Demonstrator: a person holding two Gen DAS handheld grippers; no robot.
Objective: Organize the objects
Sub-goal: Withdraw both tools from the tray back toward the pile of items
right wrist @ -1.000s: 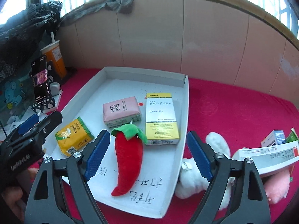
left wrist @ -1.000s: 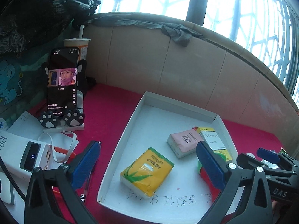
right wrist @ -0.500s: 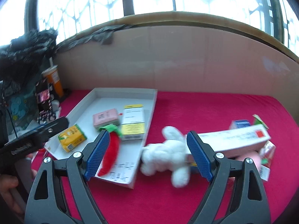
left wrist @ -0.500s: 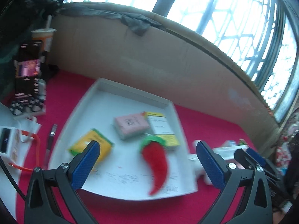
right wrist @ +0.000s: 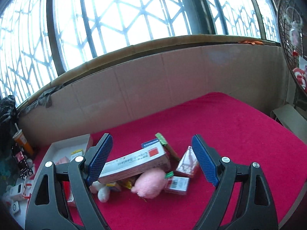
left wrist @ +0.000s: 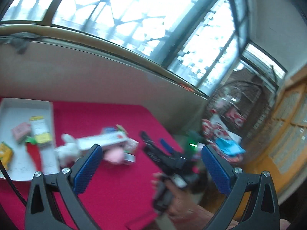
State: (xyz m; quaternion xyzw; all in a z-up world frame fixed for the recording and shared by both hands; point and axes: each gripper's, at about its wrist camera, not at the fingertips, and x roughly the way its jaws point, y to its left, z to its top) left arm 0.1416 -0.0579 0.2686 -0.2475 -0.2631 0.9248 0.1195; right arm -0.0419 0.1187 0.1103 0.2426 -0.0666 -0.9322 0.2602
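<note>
A white tray (left wrist: 48, 115) at the left holds a pink packet (left wrist: 20, 132), a yellow-white box (left wrist: 40, 132), a red chili plush (left wrist: 34, 153) and a yellow packet (left wrist: 4, 154). A pile lies on the red cloth: a long white box (right wrist: 134, 164), a pink plush (right wrist: 150, 182), a white plush (left wrist: 67, 150) and small cartons (right wrist: 187, 163). My left gripper (left wrist: 151, 167) is open and empty, raised above the cloth. My right gripper (right wrist: 152, 159) is open and empty, facing the pile; it also shows in the left wrist view (left wrist: 163, 153).
A cardboard wall (right wrist: 153, 84) backs the red cloth (right wrist: 239, 134), with windows above. A drink cup (right wrist: 22, 140) and a phone on a stand (right wrist: 20, 159) stand at the far left. Clutter and bags (left wrist: 222, 134) lie beyond the cloth's right edge.
Both grippers have swung right and pulled back from the tray. The right gripper now faces the pile on the cloth. Both stay open and empty.
</note>
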